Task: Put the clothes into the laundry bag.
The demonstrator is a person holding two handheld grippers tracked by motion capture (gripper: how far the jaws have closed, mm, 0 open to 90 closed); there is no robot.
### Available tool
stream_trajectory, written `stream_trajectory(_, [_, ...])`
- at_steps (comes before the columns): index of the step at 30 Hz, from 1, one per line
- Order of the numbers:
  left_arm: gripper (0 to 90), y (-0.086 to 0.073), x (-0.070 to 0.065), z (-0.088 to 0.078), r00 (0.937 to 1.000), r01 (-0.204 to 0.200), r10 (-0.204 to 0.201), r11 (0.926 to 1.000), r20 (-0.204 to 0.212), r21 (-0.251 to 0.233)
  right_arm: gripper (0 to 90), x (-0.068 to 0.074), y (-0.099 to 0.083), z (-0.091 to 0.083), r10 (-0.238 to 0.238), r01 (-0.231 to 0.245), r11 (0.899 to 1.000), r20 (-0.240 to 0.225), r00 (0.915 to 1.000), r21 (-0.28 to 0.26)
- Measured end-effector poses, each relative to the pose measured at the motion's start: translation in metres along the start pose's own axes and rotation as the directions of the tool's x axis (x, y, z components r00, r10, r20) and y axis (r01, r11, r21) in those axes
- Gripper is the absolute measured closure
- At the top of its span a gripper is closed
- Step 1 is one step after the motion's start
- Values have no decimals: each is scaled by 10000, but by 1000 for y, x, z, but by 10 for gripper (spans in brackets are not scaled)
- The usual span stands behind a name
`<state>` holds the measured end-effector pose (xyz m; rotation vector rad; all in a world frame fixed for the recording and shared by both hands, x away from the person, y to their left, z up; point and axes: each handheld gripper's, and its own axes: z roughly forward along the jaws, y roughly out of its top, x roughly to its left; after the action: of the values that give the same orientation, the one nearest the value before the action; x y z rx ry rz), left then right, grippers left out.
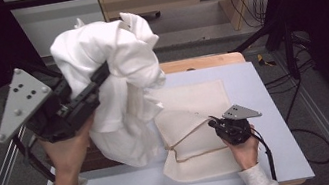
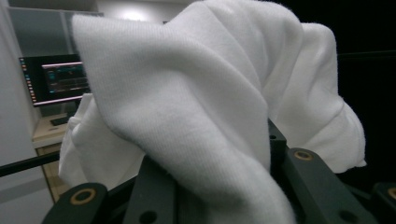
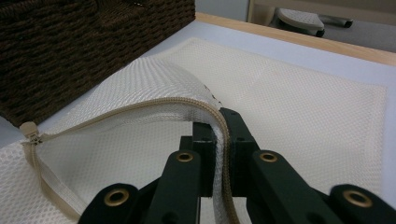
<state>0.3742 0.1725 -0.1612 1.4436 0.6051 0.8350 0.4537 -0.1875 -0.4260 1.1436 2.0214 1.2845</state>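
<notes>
No brand, label or legible writing is visible; the monitor [image 2: 58, 79] in the left gripper view is too blurred to read.

The desk [image 1: 266, 106] has a pale blue-grey top with a wooden edge at the far side. Dark curtains flank it, with grey floor, cables and wooden cabinets beyond. A dark woven basket [image 3: 84, 46] stands on the desk, touching the bag's near edge.

White garment [image 1: 115, 80]: bunched, lifted above the left half of the desk, its lower folds hanging down beside the mesh bag. The left claw [image 1: 99, 80] is clenched on it; in the left gripper view the fabric drapes over both jaws.

Cream mesh laundry bag [image 1: 192, 118]: lies flat on the desk centre, its zipper [image 3: 140, 109] open and the mouth raised.

The right claw [image 1: 216, 124] is clenched on the zipper edge of the bag, holding it up off the desk.
</notes>
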Motion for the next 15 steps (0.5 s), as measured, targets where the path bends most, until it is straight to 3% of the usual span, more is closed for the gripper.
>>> stream_trajectory(1, [665,-3,-11,3,9996,0,-2,10000,280,68,856,0,0,0,4,-4,10000,8,10000,-9])
stream_trajectory(2, [665,-3,-11,3,9996,0,-2,10000,280,68,856,-1,0,0,-13,13,10000,-2,10000,-31])
stream_trajectory(4, [664,-10,-26,8,9973,7,-20,9998,730,185,857,-1,0,0,1,-1,10000,20,10000,-24])
stream_trajectory(8, [663,-21,-39,13,9933,18,-51,9996,1157,283,857,-1,0,1,55,-55,10000,67,10000,-34])
stream_trajectory(9, [663,-30,-47,16,9897,68,-119,9993,1426,359,857,-2,0,0,81,-80,10000,83,9999,-60])
stream_trajectory(14, [662,-50,-60,20,9830,17,-141,9977,1829,678,857,-4,0,0,128,-126,9999,155,9998,-94])
stream_trajectory(15, [661,-61,-66,21,9798,-47,-126,9963,1997,861,857,-4,0,1,164,-162,9998,173,9997,-111])
